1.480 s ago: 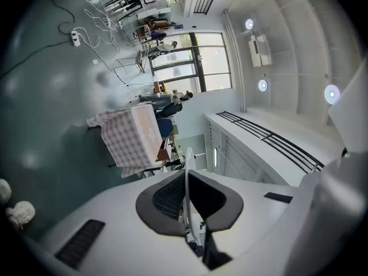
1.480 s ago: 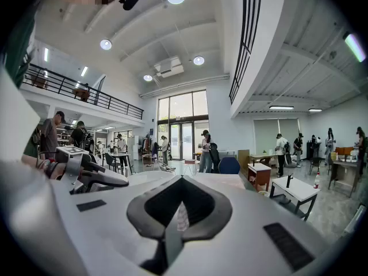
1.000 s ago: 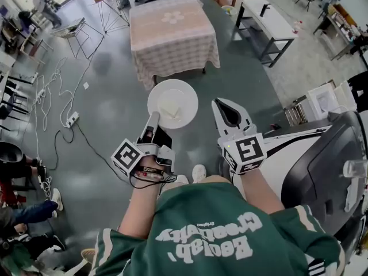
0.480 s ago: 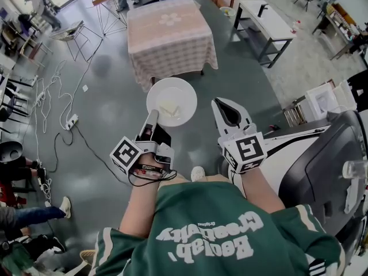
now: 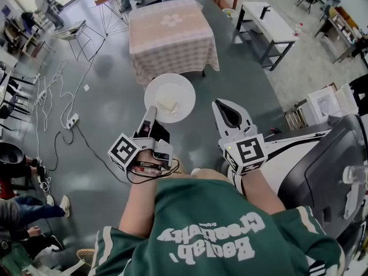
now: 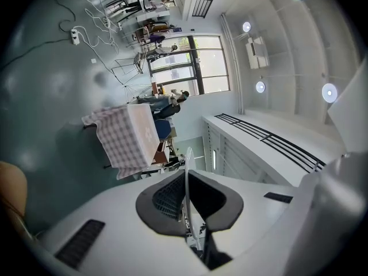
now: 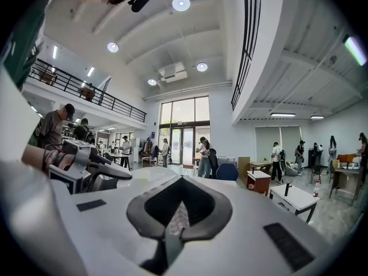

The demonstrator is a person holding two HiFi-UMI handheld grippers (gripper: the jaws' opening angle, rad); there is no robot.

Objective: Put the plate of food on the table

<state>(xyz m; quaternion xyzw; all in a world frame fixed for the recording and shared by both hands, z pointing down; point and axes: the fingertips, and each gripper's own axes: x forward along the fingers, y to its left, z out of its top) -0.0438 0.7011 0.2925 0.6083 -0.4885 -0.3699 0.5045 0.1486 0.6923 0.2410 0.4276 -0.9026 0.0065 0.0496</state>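
Left gripper (image 5: 150, 112): jaws clenched on the near rim of the round white plate (image 5: 170, 91) — above the grey floor (image 5: 109, 114), centre of frame.
Food: pale slab (image 5: 167, 104) lying on the plate.
Right gripper (image 5: 218, 104): jaws pressed together, empty — just right of the plate.
Desk: square desk (image 5: 172, 36) under a checked cloth, upper centre, well apart from the plate.
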